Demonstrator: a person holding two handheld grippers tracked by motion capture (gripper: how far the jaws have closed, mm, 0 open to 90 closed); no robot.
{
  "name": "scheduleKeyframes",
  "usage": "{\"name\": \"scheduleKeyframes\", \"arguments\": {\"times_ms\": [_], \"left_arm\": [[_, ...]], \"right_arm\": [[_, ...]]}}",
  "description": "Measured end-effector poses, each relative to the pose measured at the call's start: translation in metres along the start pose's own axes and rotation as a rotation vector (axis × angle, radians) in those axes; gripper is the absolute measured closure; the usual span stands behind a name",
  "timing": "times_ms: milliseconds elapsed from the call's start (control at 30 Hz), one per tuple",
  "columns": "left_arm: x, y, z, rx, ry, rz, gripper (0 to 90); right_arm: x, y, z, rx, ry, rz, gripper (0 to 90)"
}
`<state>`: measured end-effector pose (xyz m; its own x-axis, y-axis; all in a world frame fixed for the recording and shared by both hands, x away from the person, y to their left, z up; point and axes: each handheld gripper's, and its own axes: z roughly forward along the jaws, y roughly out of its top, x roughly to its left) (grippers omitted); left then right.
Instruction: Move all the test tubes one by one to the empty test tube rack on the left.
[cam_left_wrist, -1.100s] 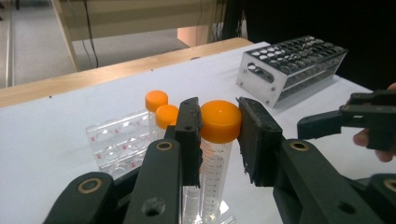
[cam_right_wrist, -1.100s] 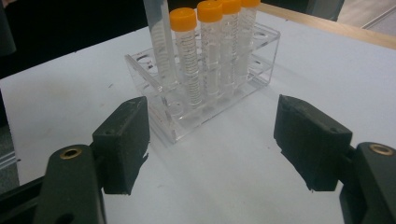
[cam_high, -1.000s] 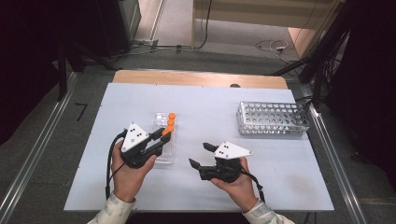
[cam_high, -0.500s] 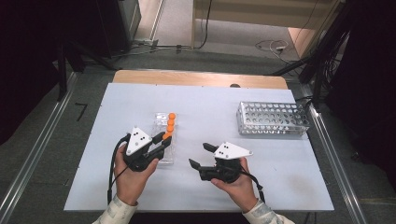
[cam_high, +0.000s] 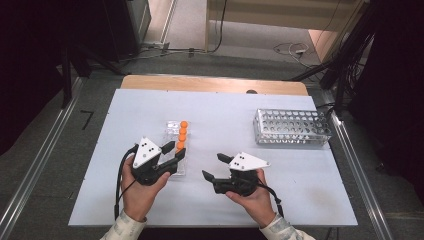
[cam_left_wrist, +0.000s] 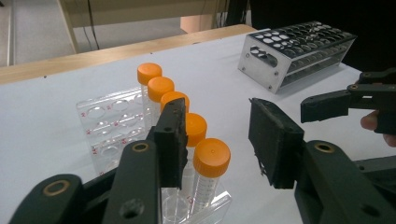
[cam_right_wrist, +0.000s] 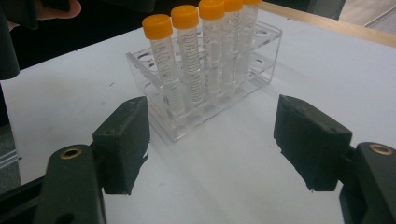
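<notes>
Standing in a clear plastic tube rack (cam_high: 176, 145) near the middle of the white table (cam_high: 125, 110) are five clear graduated tubes with orange screw caps (cam_high: 182, 135), all upright, long axes vertical, caps pointing straight up, lined along one edge of the rack in a single row that runs from about six o'clock to twelve o'clock in the high view. In the left gripper view the rack's other holes sit empty beside the row. Over at two o'clock from the rack, well apart from it, lies a perforated metal tube rack (cam_high: 292, 127), its long side running across the table, and none of its visible holes holds a tube. Now the left gripper (cam_high: 172, 150) sits right at the near end of the clear rack, at its six o'clock end; its jaws have just been opening and stand partly apart, and the left gripper view shows one pad beside the row of caps while the gap between the jaws holds nothing. The right gripper (cam_high: 212, 167) hovers at about four o'clock from the clear rack, pointing back toward it, jaws spread wide with only bare table between them in the right gripper view.
</notes>
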<state>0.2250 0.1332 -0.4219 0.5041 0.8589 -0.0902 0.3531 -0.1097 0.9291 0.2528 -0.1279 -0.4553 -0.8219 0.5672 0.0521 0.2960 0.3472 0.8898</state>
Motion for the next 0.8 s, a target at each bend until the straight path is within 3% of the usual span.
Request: {"name": "scheduleKeyframes", "arguments": {"times_ms": [300, 633, 800], "left_arm": [[-0.0017, 0.0010, -0.0028, -0.015, -0.004, -0.016, 44.5], [-0.0014, 0.0005, -0.0041, -0.014, -0.002, -0.022, 38.6], [0.0000, 0.0001, -0.0049, -0.018, -0.006, -0.048, 32.1]], "right_arm": [[-0.0011, 0.0001, -0.0003, -0.002, -0.006, -0.001, 25.5], [-0.0011, 0.0000, -0.0001, 0.001, -0.005, 0.001, 25.5], [-0.0015, -0.0001, -0.0002, 0.003, -0.007, 0.002, 25.5]]}}
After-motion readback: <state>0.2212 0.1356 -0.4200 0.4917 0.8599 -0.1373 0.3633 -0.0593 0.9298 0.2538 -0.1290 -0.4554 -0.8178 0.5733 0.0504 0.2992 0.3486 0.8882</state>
